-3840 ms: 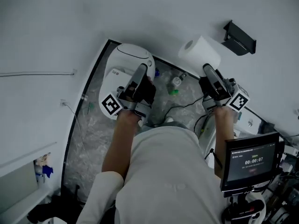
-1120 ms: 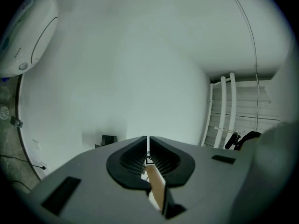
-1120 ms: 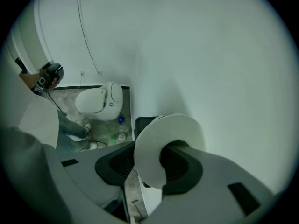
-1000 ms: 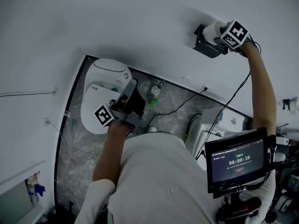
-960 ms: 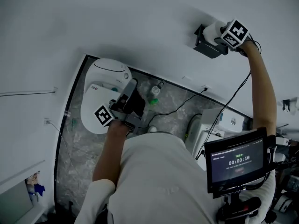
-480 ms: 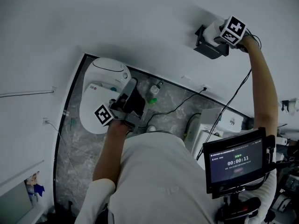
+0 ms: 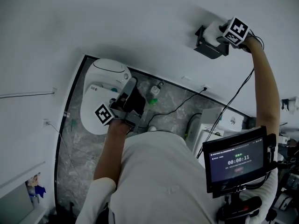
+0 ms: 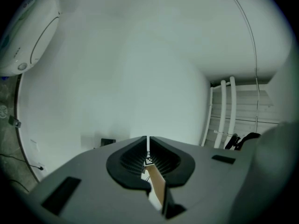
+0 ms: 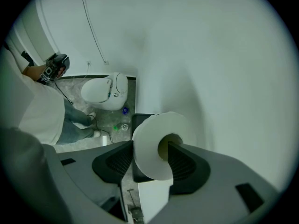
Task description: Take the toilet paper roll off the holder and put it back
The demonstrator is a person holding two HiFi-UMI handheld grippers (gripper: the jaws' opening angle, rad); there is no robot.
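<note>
Setting the toilet paper roll (image 9: 148, 141) back on the wall holder (image 7: 208, 49), the right hand-held gripper (image 9: 152, 158) has just been opening its jaws around it and should next withdraw cleanly, while the left hand-held gripper (image 8: 147, 155) hangs closed and empty.

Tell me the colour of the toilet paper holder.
Black holder, clearest in the head view.

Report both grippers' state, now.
Left gripper: closed, empty.
Right gripper: open; its fingers have just been opening, with the toilet paper roll between them, and the grip looks loose.
</note>
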